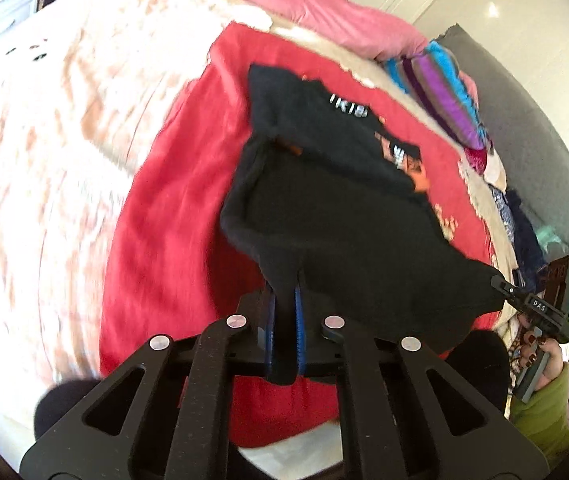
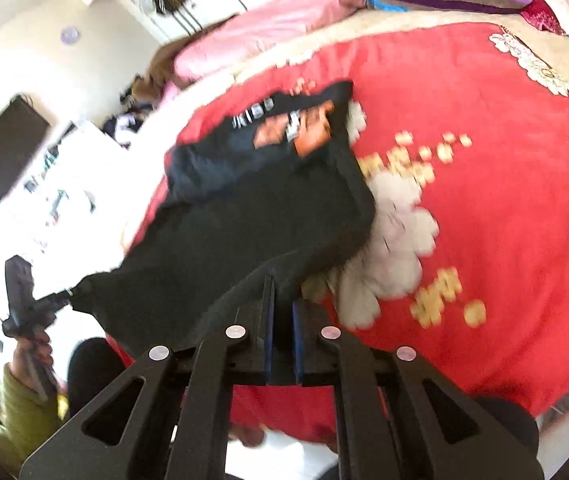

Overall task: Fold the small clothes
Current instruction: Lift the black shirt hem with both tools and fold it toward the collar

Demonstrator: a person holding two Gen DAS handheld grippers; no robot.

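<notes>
Looking along the left tongs [image 1: 284, 320], the two blue-padded fingers [image 1: 299, 320] are drawn narrow and pinch a fold of the black garment [image 1: 324, 208] at its near edge. The cloth rises from that pinch and spreads away over the red blanket [image 1: 164, 240], its far part lying on the blanket with white lettering and an orange print [image 1: 408, 160] showing. At the right edge of this view the right tongs [image 1: 500, 282] grip another corner of the same garment, held by a hand [image 1: 544, 354] with dark painted nails and a green sleeve. Beyond the blanket lie a pale patterned bedcover [image 1: 44, 160], a pink quilt [image 1: 324, 8] and a striped bundle [image 1: 444, 88] in purple and blue.

From the right wrist, the right tongs [image 2: 283, 320] are likewise nearly closed on a black fold, the garment [image 2: 244, 220] stretching up and leftward, blurred. Its orange print [image 2: 300, 132] lies toward the far end, on the red blanket [image 2: 504, 200], just beside white flower motifs [image 2: 396, 216]. At the far left the left tongs [image 2: 78, 290] hold the garment's other corner taut, well apart from the right pair.
</notes>
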